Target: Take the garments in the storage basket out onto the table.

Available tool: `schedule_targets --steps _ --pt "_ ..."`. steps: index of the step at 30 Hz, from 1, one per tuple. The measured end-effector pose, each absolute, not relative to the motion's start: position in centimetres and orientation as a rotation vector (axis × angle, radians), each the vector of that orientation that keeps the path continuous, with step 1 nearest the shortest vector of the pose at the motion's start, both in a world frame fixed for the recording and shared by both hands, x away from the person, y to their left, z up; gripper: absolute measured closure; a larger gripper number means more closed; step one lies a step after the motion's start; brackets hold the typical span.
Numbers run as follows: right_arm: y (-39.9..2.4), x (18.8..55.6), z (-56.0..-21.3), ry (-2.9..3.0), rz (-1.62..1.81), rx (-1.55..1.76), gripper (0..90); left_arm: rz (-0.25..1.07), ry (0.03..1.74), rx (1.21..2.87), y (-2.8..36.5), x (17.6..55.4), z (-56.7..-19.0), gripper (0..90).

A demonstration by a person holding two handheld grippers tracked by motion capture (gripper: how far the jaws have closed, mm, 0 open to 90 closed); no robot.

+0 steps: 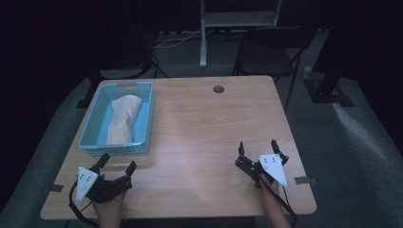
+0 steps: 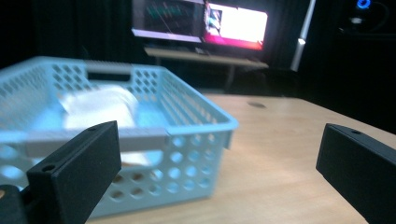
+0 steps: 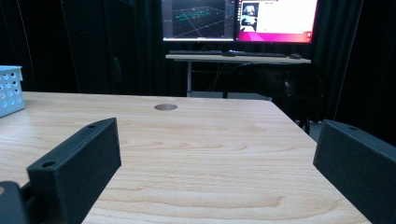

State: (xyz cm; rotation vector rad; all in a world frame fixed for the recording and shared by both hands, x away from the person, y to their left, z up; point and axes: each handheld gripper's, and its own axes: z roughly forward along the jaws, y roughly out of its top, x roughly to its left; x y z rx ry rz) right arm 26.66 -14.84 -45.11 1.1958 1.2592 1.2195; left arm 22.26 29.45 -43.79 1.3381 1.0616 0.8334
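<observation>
A light blue perforated basket [image 1: 96, 120] stands on the left part of the wooden table [image 1: 199, 133], and a folded white cloth [image 1: 122, 117] lies inside it. My left gripper [image 1: 117, 161] rests near the front left edge, just short of the basket, open and holding nothing. In the left gripper view the basket [image 2: 187, 116] with the white cloth [image 2: 100, 107] is close ahead between the jaws. My right gripper [image 1: 257, 147] sits near the front right of the table, open and empty, pointing across bare wood [image 3: 205, 154].
A round cable hole [image 1: 218, 89] is set in the table's far edge. A dark chair [image 1: 266, 52] and a desk leg [image 1: 203, 38] stand behind the table. Lit monitors [image 3: 238, 18] on a desk glow farther back. Tape strips [image 1: 304, 180] mark the table's front corners.
</observation>
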Motion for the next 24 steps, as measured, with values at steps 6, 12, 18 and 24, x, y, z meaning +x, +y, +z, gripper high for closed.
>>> schedule_targets --steps 6,12,18,24 --pt "-14.8 26.7 -45.1 1.259 1.219 1.195 0.1 0.902 1.042 1.358 29.6 21.9 -43.0 0.0" --pt "-14.8 26.7 -45.1 1.260 1.220 1.196 0.1 0.926 1.014 1.295 29.9 22.1 -42.2 0.0" --pt "-14.8 26.7 -45.1 1.259 1.219 1.195 0.1 0.966 1.042 1.305 30.0 22.5 -41.3 0.0" --pt "-14.8 26.6 -45.1 1.259 1.221 1.193 0.1 0.960 1.083 1.277 30.8 23.0 -40.7 0.0"
